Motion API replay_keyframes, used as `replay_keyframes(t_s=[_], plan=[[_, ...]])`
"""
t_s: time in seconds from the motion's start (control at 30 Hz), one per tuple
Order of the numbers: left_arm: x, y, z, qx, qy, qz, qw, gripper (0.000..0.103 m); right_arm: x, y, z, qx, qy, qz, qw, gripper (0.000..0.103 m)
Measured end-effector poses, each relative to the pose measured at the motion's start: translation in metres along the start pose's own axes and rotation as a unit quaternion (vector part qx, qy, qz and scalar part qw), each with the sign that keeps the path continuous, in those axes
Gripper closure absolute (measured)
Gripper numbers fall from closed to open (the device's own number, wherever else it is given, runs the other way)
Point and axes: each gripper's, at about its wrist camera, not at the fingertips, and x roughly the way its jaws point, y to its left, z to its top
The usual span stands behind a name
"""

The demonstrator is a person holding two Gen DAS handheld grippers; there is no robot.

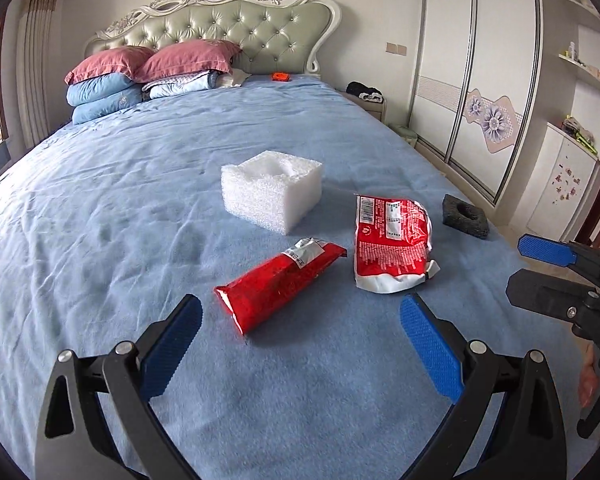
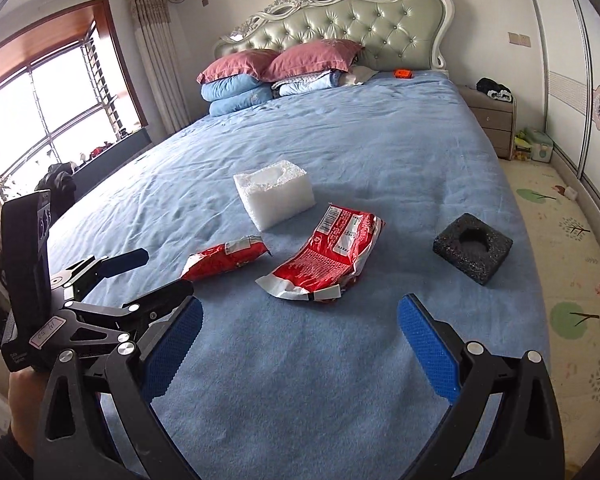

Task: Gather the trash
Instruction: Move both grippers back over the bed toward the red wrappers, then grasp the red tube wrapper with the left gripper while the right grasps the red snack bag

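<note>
We hold our left gripper (image 1: 301,322) over the blue bed (image 1: 139,220). Its two blue fingers (image 1: 171,344) are spread wide with nothing between them. On the far left side of the bed, up by the headboard (image 1: 235,28), we see pillows (image 1: 147,64) piled up.

In the middle sits a white foam block (image 1: 273,190). Just in front of it lies a red packet (image 1: 277,280), puffy and tilted, right ahead of our left gripper. Beside that, a little to the right, lies a flat red wrapper (image 1: 392,248) with white torn edges. The two are close but not touching. Further right, near the bed's edge, is a black foam piece (image 1: 466,216) with a round hole in it.

Our right gripper (image 2: 300,322) hangs over the bed too, with its fingers (image 2: 428,348) spread wide and holding nothing. The wrapper lies just ahead of it.

On the far right we see a wardrobe (image 1: 472,80) with flowers on its doors.
</note>
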Motion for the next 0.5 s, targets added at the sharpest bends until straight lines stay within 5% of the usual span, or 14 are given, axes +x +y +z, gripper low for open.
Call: replay_keyframes(t_s=[0.33, 0.4, 0.5], plan=[[0.065, 0.019, 0.02, 0.023, 0.054, -0.044, 0.9973, 0.007, 0.044, -0.026, 0.018, 0.029, 0.036, 0.014, 0.999, 0.008], [0.07, 0.016, 0.019, 0.029, 0.061, -0.05, 0.9964, 0.045, 0.049, -0.029, 0.019, 0.037, 0.042, 0.023, 0.998, 0.008], [0.07, 0.012, 0.013, 0.035, 0.062, -0.049, 0.9962, 0.057, 0.057, -0.033, 0.021, 0.049, 0.051, 0.035, 0.997, 0.009]])
